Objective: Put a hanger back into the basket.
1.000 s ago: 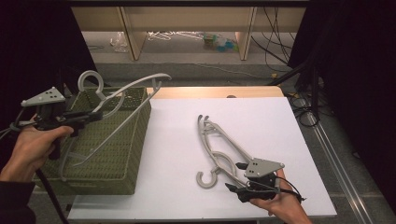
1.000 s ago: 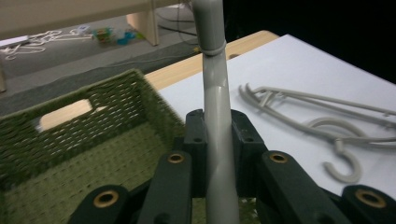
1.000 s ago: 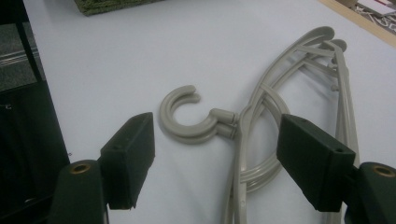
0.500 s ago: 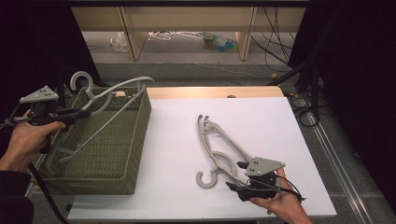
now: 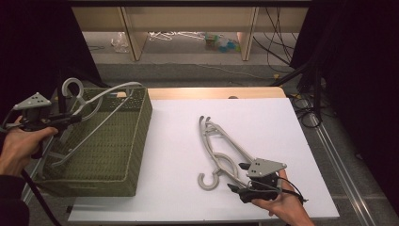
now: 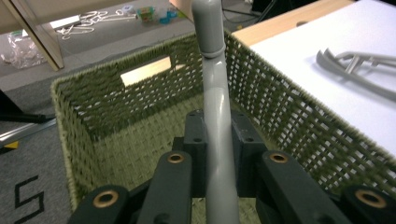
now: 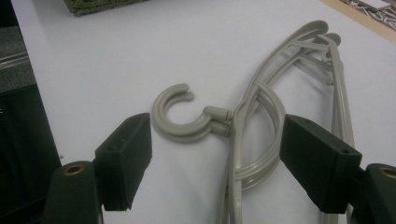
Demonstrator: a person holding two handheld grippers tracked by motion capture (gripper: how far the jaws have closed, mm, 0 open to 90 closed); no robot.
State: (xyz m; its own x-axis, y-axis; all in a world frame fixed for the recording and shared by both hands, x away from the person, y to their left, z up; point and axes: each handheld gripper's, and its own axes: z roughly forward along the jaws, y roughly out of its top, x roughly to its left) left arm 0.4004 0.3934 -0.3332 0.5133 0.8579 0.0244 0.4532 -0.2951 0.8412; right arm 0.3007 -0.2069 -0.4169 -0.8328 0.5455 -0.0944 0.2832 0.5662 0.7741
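My left gripper (image 5: 70, 118) is shut on a grey plastic hanger (image 5: 101, 96), which it holds tilted over the green woven basket (image 5: 136, 136) at the table's left. In the left gripper view the hanger's bar (image 6: 212, 70) runs up between the jaws, above the basket's inside (image 6: 140, 65). A small stack of like hangers (image 5: 221, 146) lies on the white table top, hooks toward the near edge. My right gripper (image 5: 236, 176) is open just beside their hooks. Its jaws straddle the hangers' neck and loops (image 7: 252, 116), with no pad touching them.
The white sheet (image 5: 282, 122) covers the table, with a wooden strip (image 5: 211, 92) along its far edge. Beyond it are shelf legs (image 5: 131, 33) and floor clutter (image 5: 221, 42). Cables (image 5: 306, 103) and a floor rail (image 5: 339, 155) run at the right.
My left gripper has carried its hanger leftward and down, closer to the basket. The right gripper and the hangers on the table have kept still.
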